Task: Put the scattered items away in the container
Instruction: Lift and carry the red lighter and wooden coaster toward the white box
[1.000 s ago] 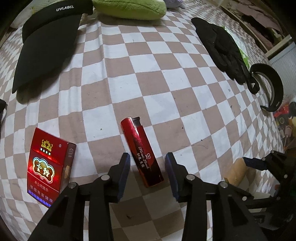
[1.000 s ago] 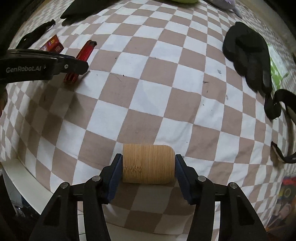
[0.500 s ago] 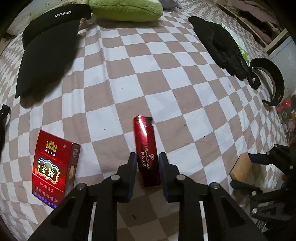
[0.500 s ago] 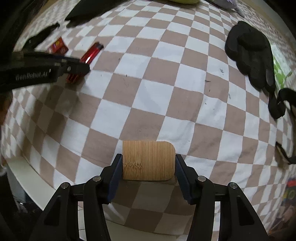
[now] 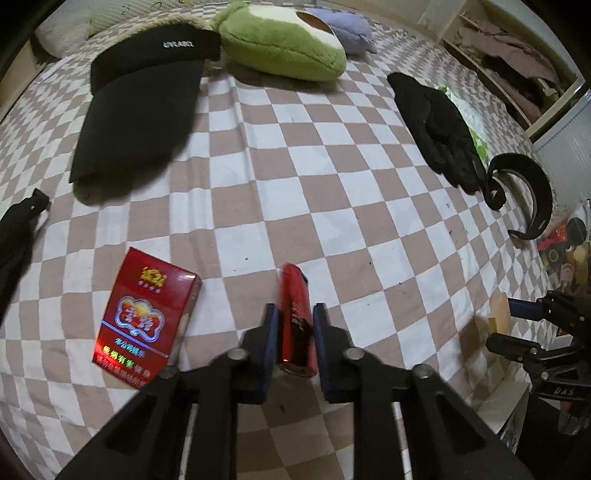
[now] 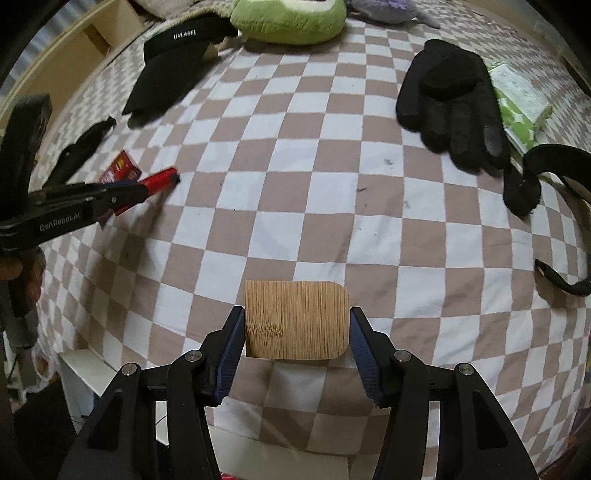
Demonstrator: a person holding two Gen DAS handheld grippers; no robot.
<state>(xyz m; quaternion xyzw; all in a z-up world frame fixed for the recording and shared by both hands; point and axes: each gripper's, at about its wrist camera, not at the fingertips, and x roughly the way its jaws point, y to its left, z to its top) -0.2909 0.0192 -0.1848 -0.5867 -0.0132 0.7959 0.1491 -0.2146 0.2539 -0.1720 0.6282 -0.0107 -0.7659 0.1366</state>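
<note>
Left tool [image 5: 293, 321] clamps glossy red lighter [image 5: 294, 314] just off checkered bedsheet [image 5: 295, 184], ready for transfer. Right tool [image 6: 295, 332] grips rounded bamboo container [image 6: 296, 319], presumably presenting it. Red cigarette pack [image 5: 146, 317] remains.

A bedroom in a home, with a bed used as the work surface.

We see a bed cover [image 5: 295, 177] with brown and white squares, and soft things lie on it: a green plush pillow [image 5: 280, 51], a purple plush toy [image 5: 347, 33] behind it, a black sun visor [image 5: 147, 96] and a black glove [image 6: 450, 99]. At the far right side we see open shelves [image 5: 517, 74] with folded clothes, which also tells us it is a private room.
</note>
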